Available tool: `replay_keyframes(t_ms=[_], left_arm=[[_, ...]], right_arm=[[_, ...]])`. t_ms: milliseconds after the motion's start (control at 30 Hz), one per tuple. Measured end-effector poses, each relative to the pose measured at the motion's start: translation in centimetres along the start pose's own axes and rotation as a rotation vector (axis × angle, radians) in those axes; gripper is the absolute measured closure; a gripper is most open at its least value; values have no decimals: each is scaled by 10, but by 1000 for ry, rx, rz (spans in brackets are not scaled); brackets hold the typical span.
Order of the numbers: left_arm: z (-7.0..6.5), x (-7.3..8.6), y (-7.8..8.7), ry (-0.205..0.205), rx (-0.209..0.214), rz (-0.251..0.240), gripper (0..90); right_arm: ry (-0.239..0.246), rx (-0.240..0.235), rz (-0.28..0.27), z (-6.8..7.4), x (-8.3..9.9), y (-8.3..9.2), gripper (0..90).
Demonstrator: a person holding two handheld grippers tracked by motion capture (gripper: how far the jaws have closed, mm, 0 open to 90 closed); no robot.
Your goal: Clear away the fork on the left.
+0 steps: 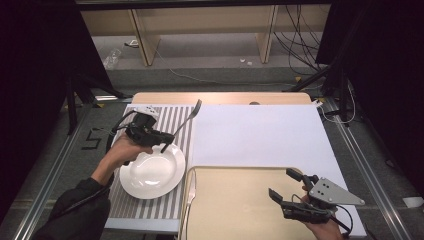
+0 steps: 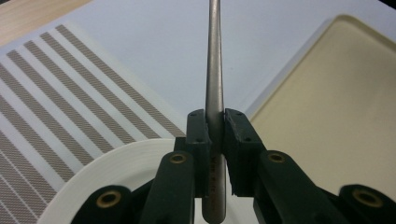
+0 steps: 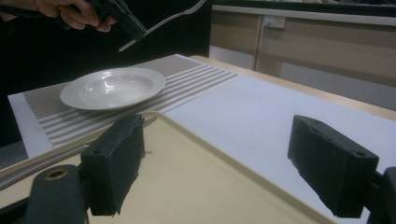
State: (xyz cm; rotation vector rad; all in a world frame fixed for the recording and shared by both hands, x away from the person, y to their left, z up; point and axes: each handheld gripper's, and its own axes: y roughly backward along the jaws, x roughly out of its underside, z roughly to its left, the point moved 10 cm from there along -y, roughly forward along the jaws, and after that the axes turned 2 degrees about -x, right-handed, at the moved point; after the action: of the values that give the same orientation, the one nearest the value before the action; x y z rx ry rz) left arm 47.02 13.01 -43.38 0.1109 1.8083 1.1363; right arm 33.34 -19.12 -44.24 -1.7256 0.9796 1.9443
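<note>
A: What step is this?

B: Carrying cutlery, I'd judge. Nearest, the right gripper (image 1: 286, 185) hovers over the beige tray (image 1: 235, 210), jaws spread wide, nothing between them. A knife (image 1: 190, 192) lies along the tray's left edge. Farther off, the left gripper (image 1: 161, 141) is pinching a fork (image 1: 186, 120) by its handle, held in the air above the white plate (image 1: 152, 172), tines pointing away.

A: And next?

B: Probably laying the fork on the striped placemat (image 1: 182, 130) beside the plate, keeping it level.

A: The setting?

B: White sheet (image 1: 260, 135) over a wooden table (image 1: 220, 97); beyond, grey floor, cables, wooden shelving, dark curtains.
</note>
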Motion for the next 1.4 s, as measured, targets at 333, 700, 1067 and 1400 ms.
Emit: replay_keyframes(t_ms=[333,700,1067,1400], left_arm=[[-58,20,-10,-112,35,20,805],[-100,44,-28,-174,92,80,805],[-124,56,-37,-171,132,82,805],[-146,66,-42,-150,172,93,804]], right_arm=[[0,-3,-2,1,-1,1,195],[0,0,-5,0,-1,1,195],[1,3,-12,0,-2,1,195],[6,3,-7,1,-3,3,195]])
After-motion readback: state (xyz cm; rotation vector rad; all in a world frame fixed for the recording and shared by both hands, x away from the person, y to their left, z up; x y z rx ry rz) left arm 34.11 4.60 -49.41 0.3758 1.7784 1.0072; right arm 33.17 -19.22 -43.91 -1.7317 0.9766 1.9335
